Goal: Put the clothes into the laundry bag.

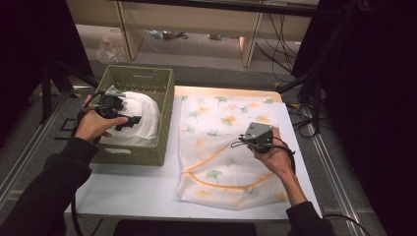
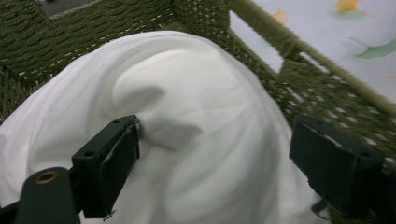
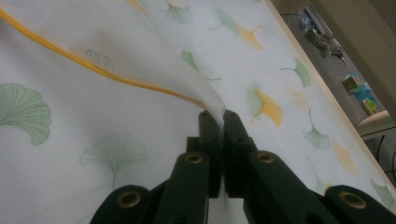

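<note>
Over on the left, the person's left hand (image 1: 93, 124) is reaching across the near rim of the woven basket (image 1: 129, 155), forearm angling in from the bottom corner. The left gripper (image 1: 129, 121) is hovering over the white cloth (image 1: 142, 115) bundled inside, its 2 jaws standing wide apart with nothing pinched; 1 jaw is touching a fold, the other sitting close to the basket's far wall. Bare table (image 1: 137, 191) is lying open in front of the basket. To the right, the right gripper (image 1: 244, 140) is clamping the orange-trimmed edge of the leaf-print mesh bag (image 1: 223, 123), lifting it slightly. The bag is running nearly to the table's right edge.
</note>
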